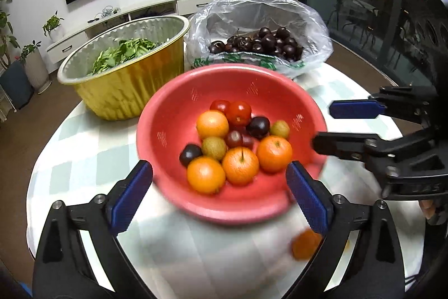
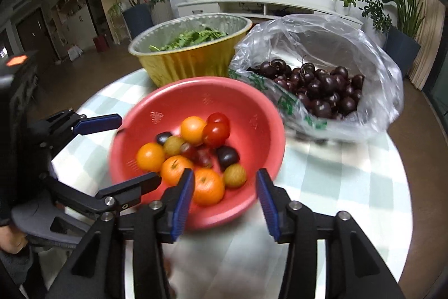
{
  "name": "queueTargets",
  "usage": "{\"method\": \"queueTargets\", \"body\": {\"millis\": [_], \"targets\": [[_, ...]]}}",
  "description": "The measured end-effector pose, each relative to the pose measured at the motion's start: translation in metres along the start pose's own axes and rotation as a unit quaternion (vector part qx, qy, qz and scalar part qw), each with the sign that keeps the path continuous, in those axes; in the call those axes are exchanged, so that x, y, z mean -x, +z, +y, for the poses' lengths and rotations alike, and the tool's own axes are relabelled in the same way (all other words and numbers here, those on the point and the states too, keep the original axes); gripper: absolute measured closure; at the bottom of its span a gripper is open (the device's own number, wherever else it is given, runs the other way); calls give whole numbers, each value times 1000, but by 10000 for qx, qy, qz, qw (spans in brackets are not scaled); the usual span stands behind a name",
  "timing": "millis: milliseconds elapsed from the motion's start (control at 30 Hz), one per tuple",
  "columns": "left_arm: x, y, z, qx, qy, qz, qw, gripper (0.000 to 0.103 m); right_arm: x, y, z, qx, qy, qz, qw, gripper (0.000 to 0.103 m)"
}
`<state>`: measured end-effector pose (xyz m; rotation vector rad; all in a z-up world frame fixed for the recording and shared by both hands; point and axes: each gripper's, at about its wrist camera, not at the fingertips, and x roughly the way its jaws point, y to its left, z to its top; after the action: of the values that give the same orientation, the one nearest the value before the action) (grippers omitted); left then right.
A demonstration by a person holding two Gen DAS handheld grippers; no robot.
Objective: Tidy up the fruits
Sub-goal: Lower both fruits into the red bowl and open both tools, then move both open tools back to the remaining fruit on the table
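Here, both grippers, left gripper and right gripper, gape (empty) beside the red colander.

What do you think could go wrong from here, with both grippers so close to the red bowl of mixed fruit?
1. The red bowl looks motion-blurred and tilted; fruit could roll out.
2. An orange fruit already lies blurred on the table near the left gripper and may roll off the edge.
3. The right gripper and left gripper, both open, crowd the same rim and might collide, or crush the soft tomatoes.
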<state>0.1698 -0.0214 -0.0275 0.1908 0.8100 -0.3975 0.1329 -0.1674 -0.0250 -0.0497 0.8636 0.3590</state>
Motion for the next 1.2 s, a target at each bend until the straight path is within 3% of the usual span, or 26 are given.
{"method": "queueTargets", "body": {"millis": [67,333,600,1000,1200], "targets": [[12,-14,0,53,-35,-12,10000,6,13,-15,1,6,170,-65,9998,45],[44,-77,-5,299,-111,238,9992,0,30,-84,25,238,551,207,9980,45],[67,-132,-21,410,-211,458,9979,0,11,-106,56,679,478,557,9950,45],[66,-129,-19,461,-139,579,9972,0,-4,-105,62,868,264,752,9930,55],[60,-123,-22,399,-80,650,9971,0,-3,-104,60,947,117,773,9924,67]]}}
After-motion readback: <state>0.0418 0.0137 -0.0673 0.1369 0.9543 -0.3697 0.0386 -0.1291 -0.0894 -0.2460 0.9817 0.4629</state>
